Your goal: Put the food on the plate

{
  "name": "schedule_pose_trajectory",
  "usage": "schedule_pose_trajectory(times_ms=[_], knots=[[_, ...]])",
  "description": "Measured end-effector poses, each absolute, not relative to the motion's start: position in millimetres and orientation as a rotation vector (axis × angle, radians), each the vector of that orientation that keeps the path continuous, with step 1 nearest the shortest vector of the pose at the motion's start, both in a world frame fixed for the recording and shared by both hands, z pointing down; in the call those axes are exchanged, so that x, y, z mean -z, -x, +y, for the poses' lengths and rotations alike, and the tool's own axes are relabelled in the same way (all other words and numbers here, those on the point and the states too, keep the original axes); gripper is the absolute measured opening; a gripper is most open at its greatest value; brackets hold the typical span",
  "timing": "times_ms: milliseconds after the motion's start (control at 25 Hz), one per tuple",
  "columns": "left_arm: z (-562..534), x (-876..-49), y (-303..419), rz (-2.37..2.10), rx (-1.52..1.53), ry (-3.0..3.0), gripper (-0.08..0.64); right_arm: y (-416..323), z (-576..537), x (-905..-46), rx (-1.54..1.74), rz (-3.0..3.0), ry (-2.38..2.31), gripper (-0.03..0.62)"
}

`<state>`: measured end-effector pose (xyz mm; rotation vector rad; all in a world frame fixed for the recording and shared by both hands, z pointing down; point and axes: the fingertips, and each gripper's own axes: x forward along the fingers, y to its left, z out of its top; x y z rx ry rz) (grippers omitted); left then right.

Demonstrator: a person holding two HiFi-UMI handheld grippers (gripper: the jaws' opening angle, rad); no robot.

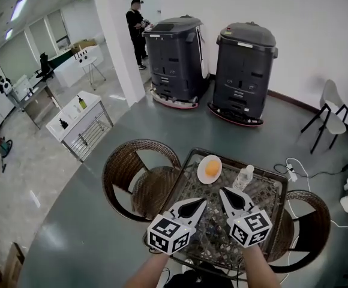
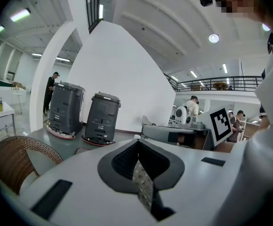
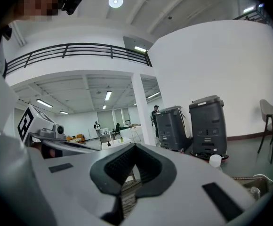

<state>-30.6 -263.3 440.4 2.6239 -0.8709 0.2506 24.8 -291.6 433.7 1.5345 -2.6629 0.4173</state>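
Note:
A small white plate (image 1: 201, 162) rests at the far side of the glass-topped wicker table (image 1: 269, 192), with a round orange piece of food (image 1: 212, 169) lying on it. Both grippers hang in the air above the table's near half, short of the plate. My left gripper (image 1: 203, 203) has its jaws together and empty; the left gripper view shows the tips meeting (image 2: 137, 142). My right gripper (image 1: 222, 191) is likewise shut on nothing, its tips touching (image 3: 134, 147) in the right gripper view.
A clear plastic bottle (image 1: 243, 177) stands just right of the plate. Wicker chairs sit at the table's left (image 1: 135, 179) and right (image 1: 311, 221). Two dark grey machines (image 1: 174, 59) (image 1: 246, 71) stand by the far wall, near a white column (image 1: 117, 35) and a white chair (image 1: 331, 114).

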Motion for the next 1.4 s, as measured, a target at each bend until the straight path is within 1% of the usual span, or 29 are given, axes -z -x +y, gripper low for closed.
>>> schedule_pose_trajectory(times_ms=[440, 1400], knots=[[-243, -423, 27, -0.859, -0.257, -2.667, 0.008, -30, -273, -403, -0.355, -2.689, -1.579, 0.006], [-230, -411, 20, -0.850, -0.257, -2.700, 0.008, -37, -260, -392, -0.337, -2.706, -1.576, 0.005]])
